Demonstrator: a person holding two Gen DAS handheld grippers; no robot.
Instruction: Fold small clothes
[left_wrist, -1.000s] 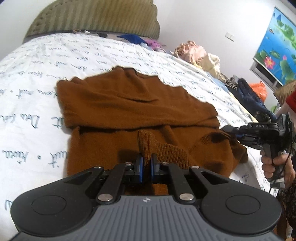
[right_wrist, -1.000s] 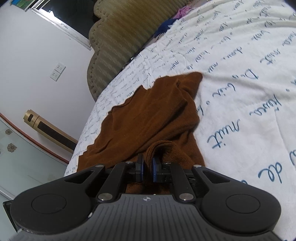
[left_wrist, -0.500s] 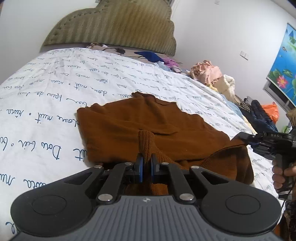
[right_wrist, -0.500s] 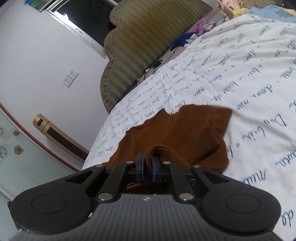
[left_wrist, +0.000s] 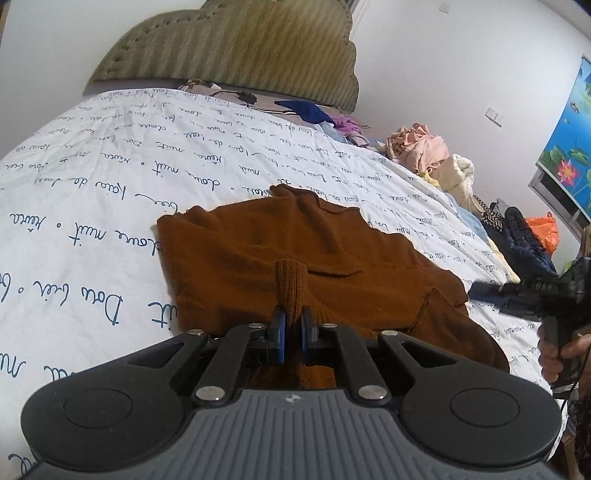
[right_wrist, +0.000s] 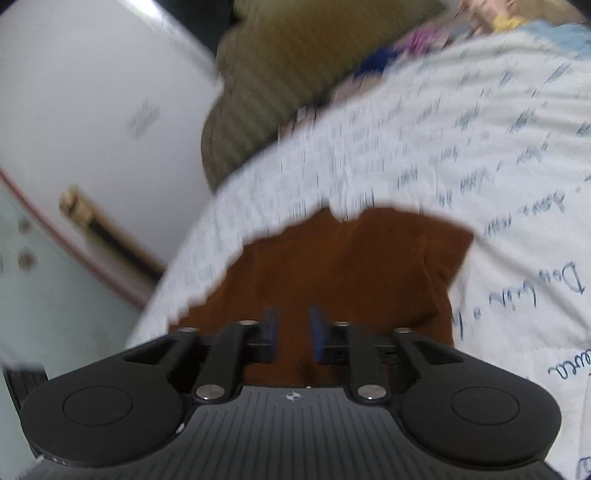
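A brown knit sweater (left_wrist: 280, 243) lies partly folded on the white bedsheet with blue script (left_wrist: 92, 192). My left gripper (left_wrist: 291, 326) is shut on the sweater's ribbed hem, which sticks up between the blue pads. My right gripper (right_wrist: 293, 332) is open and empty just above the sweater (right_wrist: 351, 266); its view is blurred by motion. The right gripper also shows in the left wrist view (left_wrist: 484, 291), at the sweater's right edge.
A green padded headboard (left_wrist: 236, 48) stands at the far end of the bed. Loose clothes are piled along the bed's right side: pink and cream (left_wrist: 424, 147), dark blue (left_wrist: 524, 240), and an orange bag (left_wrist: 543, 229). A wall is at left (right_wrist: 92, 92).
My right gripper has opened and let go of the sweater's ribbed edge, and it is moving. My left gripper has carried its hem further over the sweater, still shut.
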